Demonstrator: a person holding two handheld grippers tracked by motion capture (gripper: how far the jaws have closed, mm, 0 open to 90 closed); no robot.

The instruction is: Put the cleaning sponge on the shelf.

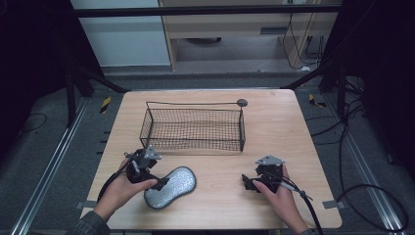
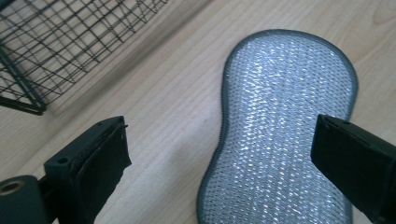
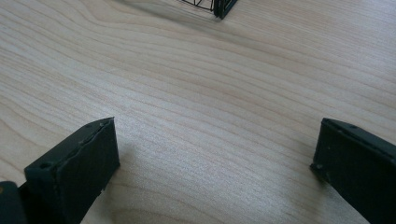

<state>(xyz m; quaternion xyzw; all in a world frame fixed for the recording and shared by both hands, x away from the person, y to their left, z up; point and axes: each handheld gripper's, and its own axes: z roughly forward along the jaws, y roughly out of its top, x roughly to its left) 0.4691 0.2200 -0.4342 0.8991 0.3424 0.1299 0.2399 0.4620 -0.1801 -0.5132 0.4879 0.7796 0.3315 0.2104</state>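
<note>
A silver-grey mesh scouring pad [image 1: 171,187] with a peanut outline lies flat on the wooden table [image 1: 274,122], near the front left. My left gripper [image 1: 157,183] is at the pad's left edge, held by a hand. In the left gripper view the gripper [image 2: 219,144] is open, its jaws wide apart, with the pad [image 2: 280,130] on the table between and ahead of them. My right gripper [image 1: 246,182] rests at the front right, open over bare wood [image 3: 215,140], nothing between its jaws.
A black wire basket [image 1: 193,128] with a thin handle stands at the table's middle back, its corner visible in the left gripper view [image 2: 28,56] and right gripper view [image 3: 219,7]. Cables trail off the table's right side.
</note>
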